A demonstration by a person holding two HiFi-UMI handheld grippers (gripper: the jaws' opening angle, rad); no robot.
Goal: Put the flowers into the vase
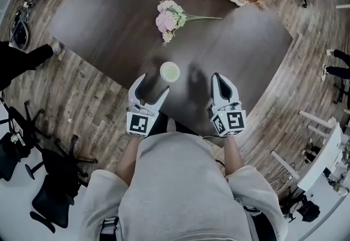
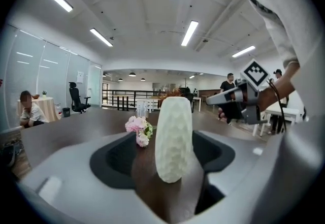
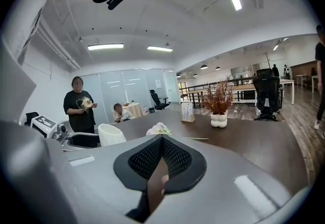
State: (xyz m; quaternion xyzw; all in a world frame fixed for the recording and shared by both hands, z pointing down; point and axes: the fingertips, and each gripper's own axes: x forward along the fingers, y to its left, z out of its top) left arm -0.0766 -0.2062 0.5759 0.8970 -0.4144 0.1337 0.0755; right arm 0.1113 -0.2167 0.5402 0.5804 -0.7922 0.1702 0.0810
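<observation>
Vase (image 1: 169, 72) stands upright on the dark worktop (image 1: 109, 21), between the wide-spread fingers of the left gripper (image 1: 155, 82), clear of both. Flowers (image 1: 170, 18) lie flat farther out, apart from the vase. Right gripper (image 1: 217, 77) fingers are pressed together, empty.

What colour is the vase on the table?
The vase is off-white, with a bumpy, pebbled surface all over. It shows best in the left gripper view.
</observation>
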